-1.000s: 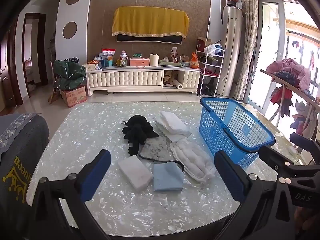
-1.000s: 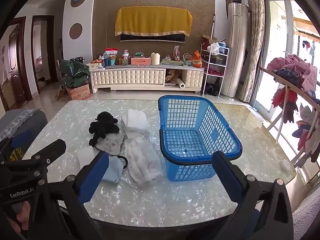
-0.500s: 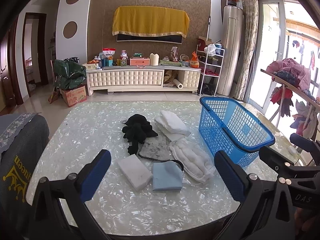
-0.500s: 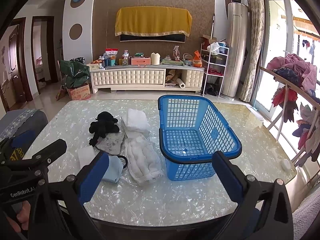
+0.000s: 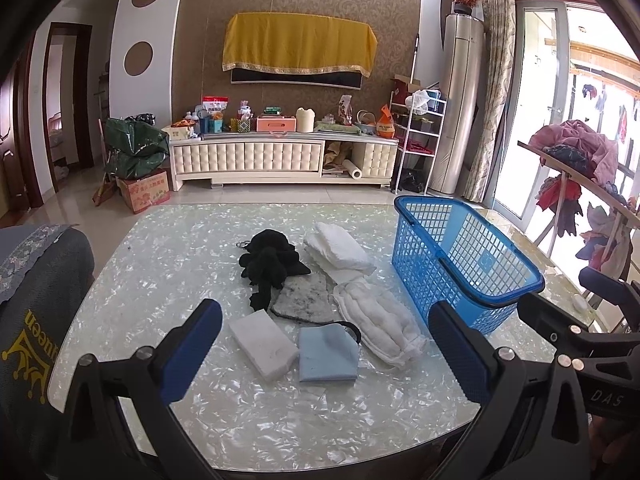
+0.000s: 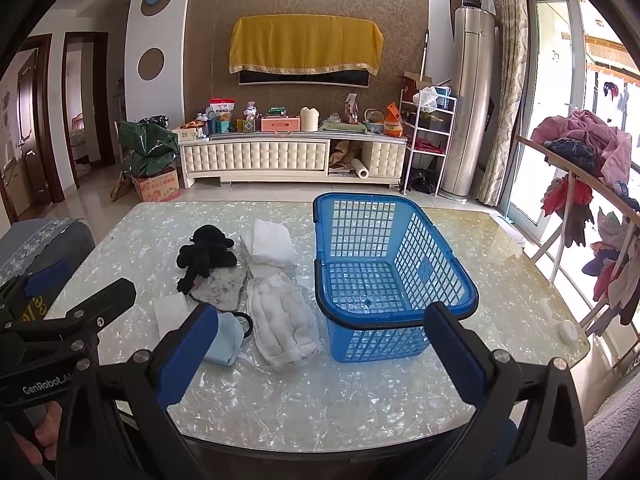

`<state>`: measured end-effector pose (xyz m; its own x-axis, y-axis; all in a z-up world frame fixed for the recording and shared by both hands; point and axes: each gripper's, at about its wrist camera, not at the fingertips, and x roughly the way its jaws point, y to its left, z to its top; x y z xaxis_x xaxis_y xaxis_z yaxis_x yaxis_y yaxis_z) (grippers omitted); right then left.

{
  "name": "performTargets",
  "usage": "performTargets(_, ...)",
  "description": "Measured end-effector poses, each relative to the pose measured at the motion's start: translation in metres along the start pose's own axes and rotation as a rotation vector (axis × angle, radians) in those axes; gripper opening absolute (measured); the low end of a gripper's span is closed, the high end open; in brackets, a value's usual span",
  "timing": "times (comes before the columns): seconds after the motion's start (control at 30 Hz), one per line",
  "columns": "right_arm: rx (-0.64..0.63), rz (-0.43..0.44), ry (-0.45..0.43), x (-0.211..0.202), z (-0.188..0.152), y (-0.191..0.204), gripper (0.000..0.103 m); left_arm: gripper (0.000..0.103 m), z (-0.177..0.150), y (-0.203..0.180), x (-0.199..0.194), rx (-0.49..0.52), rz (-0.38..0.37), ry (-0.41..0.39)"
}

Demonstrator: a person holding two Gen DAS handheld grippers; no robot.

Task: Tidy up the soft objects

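Left gripper [image 5: 326, 354], jaws apart, hovers near blue cloth [image 5: 328, 355].

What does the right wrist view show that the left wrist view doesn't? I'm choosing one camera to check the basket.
Only the right wrist view looks down onto the blue basket's empty floor and shows the left gripper from outside. Only the left wrist view shows the white sponge block and light blue cloth unobstructed. Both show the black plush toy, the folded white cloths, and the open right gripper.
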<state>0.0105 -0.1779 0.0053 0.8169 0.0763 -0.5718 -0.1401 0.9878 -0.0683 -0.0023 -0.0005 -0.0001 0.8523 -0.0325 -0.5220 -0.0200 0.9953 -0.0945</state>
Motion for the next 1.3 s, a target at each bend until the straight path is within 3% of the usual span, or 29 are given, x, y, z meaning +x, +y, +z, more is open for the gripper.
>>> performTargets(0.87,-0.012,-0.003,-0.019,-0.002,0.0,0.002,0.103,0.103,0.003,0.0,-0.009,0.008,0.005,-0.014)
performTargets(1.3,-0.009,0.005,-0.03,-0.001,0.012,0.005,0.103,0.103,0.026,-0.001,-0.007,0.005,0.023,-0.004)
